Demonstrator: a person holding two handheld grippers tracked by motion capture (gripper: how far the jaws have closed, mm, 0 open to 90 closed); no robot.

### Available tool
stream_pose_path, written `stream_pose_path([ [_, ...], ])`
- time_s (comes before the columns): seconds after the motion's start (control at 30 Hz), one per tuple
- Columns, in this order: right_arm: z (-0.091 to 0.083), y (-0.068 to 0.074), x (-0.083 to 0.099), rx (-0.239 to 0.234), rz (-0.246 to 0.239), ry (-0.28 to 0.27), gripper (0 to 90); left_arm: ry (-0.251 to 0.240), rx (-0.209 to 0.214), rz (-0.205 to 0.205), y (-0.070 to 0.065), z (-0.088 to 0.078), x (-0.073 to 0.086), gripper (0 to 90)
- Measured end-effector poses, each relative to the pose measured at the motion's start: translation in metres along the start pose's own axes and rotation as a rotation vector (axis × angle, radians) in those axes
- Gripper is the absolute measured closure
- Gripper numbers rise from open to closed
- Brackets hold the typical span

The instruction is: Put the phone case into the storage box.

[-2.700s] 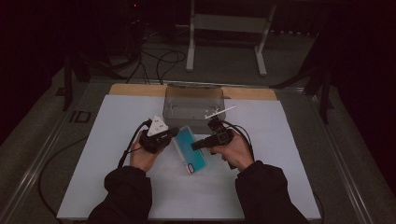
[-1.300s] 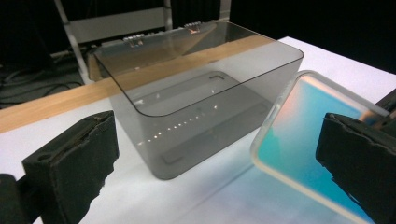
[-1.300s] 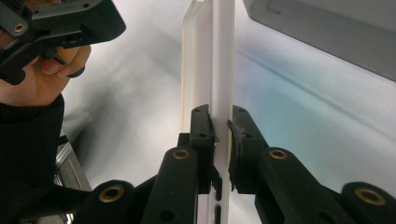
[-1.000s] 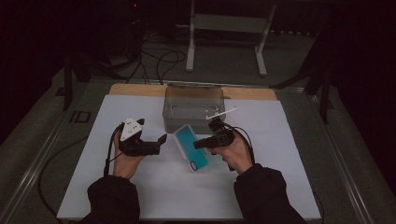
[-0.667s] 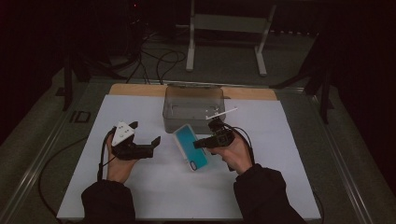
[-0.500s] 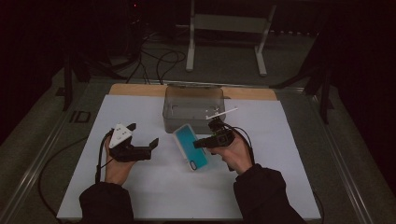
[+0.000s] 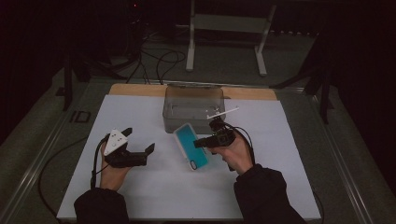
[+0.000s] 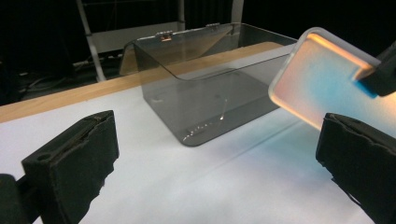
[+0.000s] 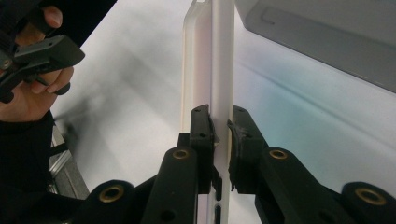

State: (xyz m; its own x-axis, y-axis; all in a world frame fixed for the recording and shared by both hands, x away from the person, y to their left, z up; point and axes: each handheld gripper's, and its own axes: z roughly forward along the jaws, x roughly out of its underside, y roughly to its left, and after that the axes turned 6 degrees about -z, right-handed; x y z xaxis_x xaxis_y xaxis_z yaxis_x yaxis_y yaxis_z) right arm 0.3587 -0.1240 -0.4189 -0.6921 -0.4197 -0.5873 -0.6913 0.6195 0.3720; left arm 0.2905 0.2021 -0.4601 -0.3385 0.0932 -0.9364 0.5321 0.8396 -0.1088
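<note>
Two grippers — right gripper clamping phone case edge-on, left gripper agape, high view shows teal face.

A clear smoky-grey plastic box sits open-topped toward the far side of a white sheet — its hinged lid tilted back behind it. The sheet covers most of a wooden tabletop, whose bare far edge shows as a tan strip. Beyond, on the dark floor, black cables trail near a white metal stand — well apart from the box.
</note>
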Motion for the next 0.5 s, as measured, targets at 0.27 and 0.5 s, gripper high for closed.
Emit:
stream_pose_path([
  [0.27, 0.000, 0.000, 0.000, 0.000, 0.003, -0.003, 82.4, 0.016, -0.018, -0.012, 0.006, -0.015, 0.014, 0.1],
  [0.5, -0.001, 0.001, -0.001, 0.003, 0.004, -0.008, 82.4, 0.023, -0.045, -0.024, 0.015, -0.031, 0.030, 0.1],
])
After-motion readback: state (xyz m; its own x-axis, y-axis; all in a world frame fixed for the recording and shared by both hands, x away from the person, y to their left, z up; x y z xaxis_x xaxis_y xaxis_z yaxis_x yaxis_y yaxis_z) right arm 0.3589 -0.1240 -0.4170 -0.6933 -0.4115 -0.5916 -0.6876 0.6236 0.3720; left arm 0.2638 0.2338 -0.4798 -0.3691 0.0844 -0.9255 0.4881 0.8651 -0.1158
